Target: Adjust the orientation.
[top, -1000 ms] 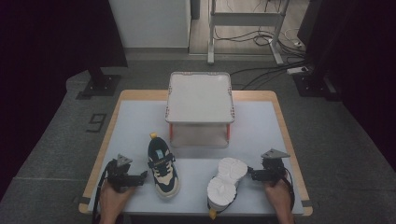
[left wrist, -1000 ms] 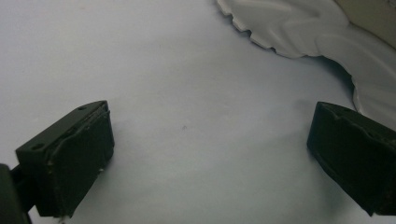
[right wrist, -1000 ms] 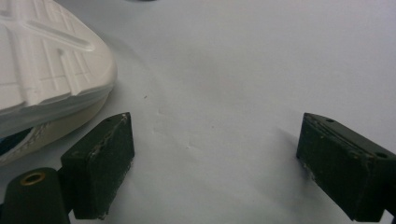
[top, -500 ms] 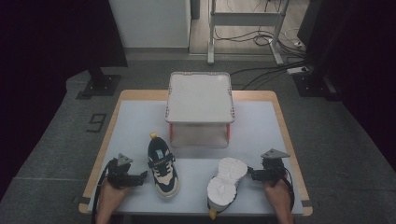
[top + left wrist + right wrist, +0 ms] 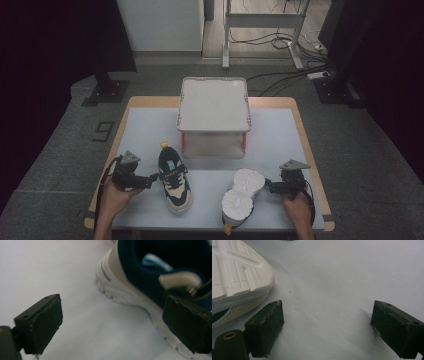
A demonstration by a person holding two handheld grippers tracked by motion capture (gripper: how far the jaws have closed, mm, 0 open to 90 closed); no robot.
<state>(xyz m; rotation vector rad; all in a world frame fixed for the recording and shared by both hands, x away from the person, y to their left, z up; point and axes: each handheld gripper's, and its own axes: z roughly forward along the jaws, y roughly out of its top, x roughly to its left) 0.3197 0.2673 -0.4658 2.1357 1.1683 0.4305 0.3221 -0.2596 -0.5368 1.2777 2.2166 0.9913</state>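
While both grippers gape, left gripper (image 5: 153, 179) nears upright shoe (image 5: 174, 178)

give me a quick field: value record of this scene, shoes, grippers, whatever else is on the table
upright shoe: navy and cream sneaker, standing on its sole, left of centre
overturned shoe: its mate, sole up, right of centre
left gripper: open, beside the upright shoe, nothing held
right gripper: open, beside the overturned shoe, nothing held
stand: small white raised shelf behind the shoes
table: pale top, wooden edge

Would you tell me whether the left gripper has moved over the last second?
Yes. In the high view the left gripper has edged toward the navy sneaker, which itself stays put on the table.
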